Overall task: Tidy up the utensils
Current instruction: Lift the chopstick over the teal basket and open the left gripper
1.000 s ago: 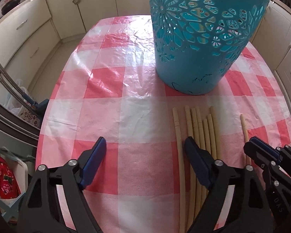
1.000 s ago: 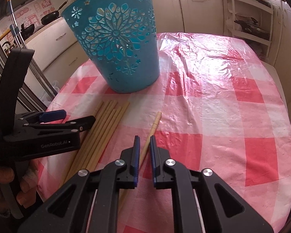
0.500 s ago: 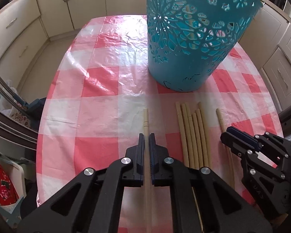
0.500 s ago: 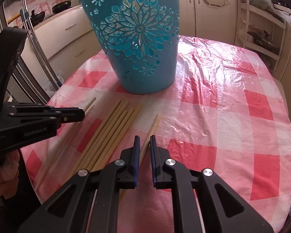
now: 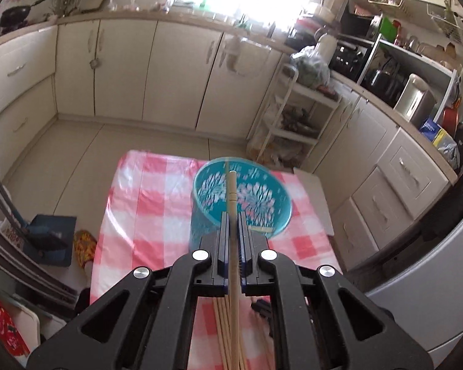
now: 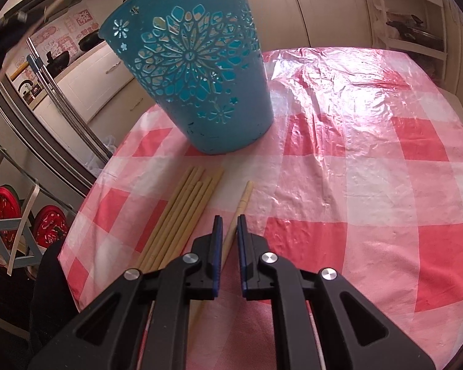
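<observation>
My left gripper (image 5: 232,215) is shut on a bamboo chopstick (image 5: 232,194) and holds it high above the table, its tip over the open mouth of the teal cut-out basket (image 5: 256,215). Several chopsticks (image 5: 223,333) lie on the checked cloth below. In the right wrist view the basket (image 6: 197,71) stands at the back left, with a bundle of chopsticks (image 6: 182,212) in front of it. My right gripper (image 6: 229,219) is low over the table, jaws nearly closed around a single chopstick (image 6: 242,200) that lies on the cloth.
The table has a red and white checked plastic cloth (image 6: 355,169). Kitchen cabinets (image 5: 123,71) and a white shelf rack (image 5: 296,117) stand beyond the table. A blue dustpan (image 5: 49,237) lies on the floor at the left. A rack with red items (image 6: 21,215) stands at the table's left.
My left gripper has lifted its chopstick from the table to high above the basket. My right gripper has stayed over the single chopstick, moving slightly closer to the basket.
</observation>
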Demonstrator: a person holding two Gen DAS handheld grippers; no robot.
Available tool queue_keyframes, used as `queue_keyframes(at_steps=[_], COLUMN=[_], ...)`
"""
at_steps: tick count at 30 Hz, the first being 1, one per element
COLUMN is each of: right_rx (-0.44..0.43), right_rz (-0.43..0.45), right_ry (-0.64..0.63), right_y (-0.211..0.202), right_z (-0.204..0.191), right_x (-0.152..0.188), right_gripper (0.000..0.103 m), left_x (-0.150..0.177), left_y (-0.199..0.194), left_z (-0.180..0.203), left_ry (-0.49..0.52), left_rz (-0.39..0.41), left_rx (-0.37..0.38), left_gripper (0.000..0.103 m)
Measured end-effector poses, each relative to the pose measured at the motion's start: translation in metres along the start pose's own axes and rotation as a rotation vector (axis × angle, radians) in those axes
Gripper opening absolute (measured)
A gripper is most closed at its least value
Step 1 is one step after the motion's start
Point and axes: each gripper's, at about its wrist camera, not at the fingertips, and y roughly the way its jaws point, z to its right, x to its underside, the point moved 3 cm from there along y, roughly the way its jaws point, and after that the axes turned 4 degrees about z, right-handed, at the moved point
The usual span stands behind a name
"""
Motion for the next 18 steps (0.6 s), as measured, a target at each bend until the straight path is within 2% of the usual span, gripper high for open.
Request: queue_keyframes(at_steps=[5, 8, 10, 13, 18], right_rx=[-0.005, -0.014, -0.021, -0.027, -0.03], right_rz=[0.001, 0.002, 0.001, 0.001, 0.001], right_ry=[0.003, 0.012, 0.021, 0.026, 0.029], right_y=[0.0, 0.0, -0.001, -0.001, -0.001], right_z=[-0.001, 0.0, 0.001, 0.002, 0.002], right_x=[0.0, 0.0, 0.0, -0.001, 0.0], right_gripper=[0.01, 0.01, 0.01, 0.011, 0.011], left_x=[-0.061, -0.087, -0.098, -0.097, -0.078], left_y=[0.009, 0.02, 0.032, 0.059, 0.097], left_z=[0.024, 0.03, 0.031, 0.029, 0.019], left_ry=[0.013, -0.001, -0.008, -0.012, -0.013], left_rz=[0.191, 0.31, 0.36, 0.381, 0.334], left_rx=[-0.026, -0.079, -0.124, -0.195, -0.252], left_gripper=[0.005, 0.005, 0.005, 0.005, 0.005])
